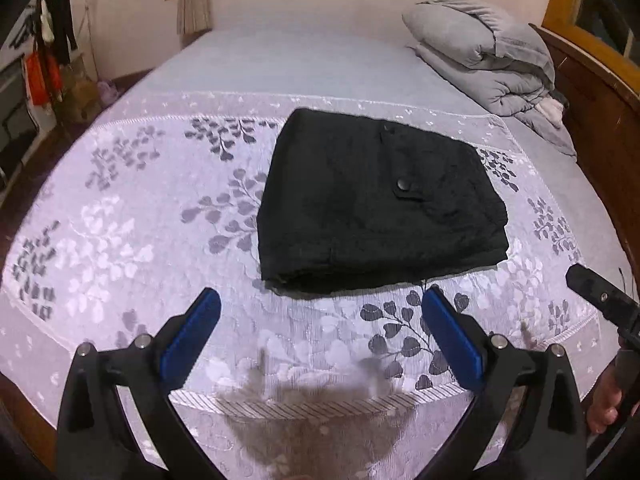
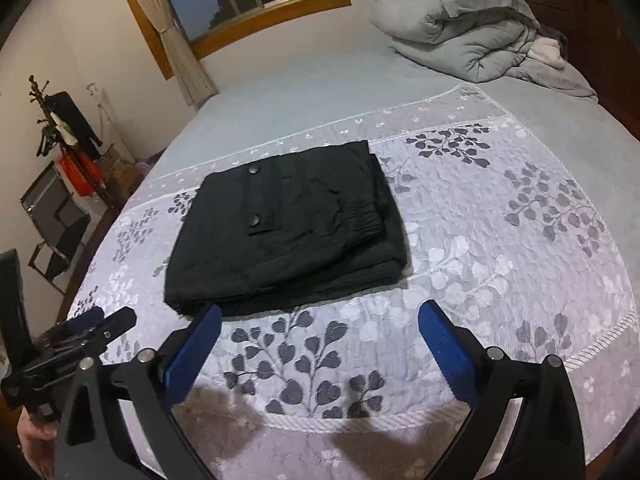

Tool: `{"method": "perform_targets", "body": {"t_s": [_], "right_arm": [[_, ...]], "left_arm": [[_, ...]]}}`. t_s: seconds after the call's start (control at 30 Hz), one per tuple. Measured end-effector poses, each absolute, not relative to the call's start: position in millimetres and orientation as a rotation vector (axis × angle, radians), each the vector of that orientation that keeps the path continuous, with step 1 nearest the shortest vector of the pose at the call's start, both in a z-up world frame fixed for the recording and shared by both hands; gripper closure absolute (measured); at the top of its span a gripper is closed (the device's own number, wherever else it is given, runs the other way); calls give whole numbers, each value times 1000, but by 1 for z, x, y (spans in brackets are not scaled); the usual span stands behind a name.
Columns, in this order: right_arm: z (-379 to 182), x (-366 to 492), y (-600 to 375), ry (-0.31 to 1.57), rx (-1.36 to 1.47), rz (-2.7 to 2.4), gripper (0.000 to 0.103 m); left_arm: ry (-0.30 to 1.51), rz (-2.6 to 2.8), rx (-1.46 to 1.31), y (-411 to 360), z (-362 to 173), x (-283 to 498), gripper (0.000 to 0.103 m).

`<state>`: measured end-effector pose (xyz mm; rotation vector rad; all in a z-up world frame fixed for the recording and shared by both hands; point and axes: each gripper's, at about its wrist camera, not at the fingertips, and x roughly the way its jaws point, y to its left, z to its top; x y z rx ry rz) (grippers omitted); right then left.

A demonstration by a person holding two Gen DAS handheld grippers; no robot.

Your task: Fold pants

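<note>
Pants [image 1: 380, 204], black, one pair, lying as a compact folded rectangle on the near half of the bed, on the floral bedspread [image 1: 132, 240], a little beyond both grippers and touching neither. We count several stacked layers at the near edge, with two dark snap buttons and a small pocket flap on the top face and a gathered elastic cuff or waistband along the right side. We judge the cloth soft and limp, light to moderate in weight, not fragile, matte enough not to slip on the pads, yet apt to sag and shed its layers if lifted by one corner. We would take hold at the near fold, pinching all layers together at its left and right ends, or leave it be, since the folding looks complete or nearly so. Left gripper [image 1: 320, 304]: we see its jaws spread wide with nothing between them. Right gripper [image 2: 320, 320]: we see the same, wide apart and empty, hovering above the bedspread. Grey duvet [image 2: 460, 28], bundled at the far right of the bed, well apart from the pants.
</note>
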<state>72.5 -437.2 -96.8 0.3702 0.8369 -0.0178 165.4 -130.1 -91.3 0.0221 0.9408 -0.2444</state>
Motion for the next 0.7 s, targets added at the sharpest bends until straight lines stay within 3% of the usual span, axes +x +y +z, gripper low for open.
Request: {"method": "perform_targets", "body": {"t_s": [0.7], "right_arm": [[-83, 73, -408, 850, 269, -59, 4]], "left_arm": [[904, -214, 103, -135, -76, 157, 3]]}}
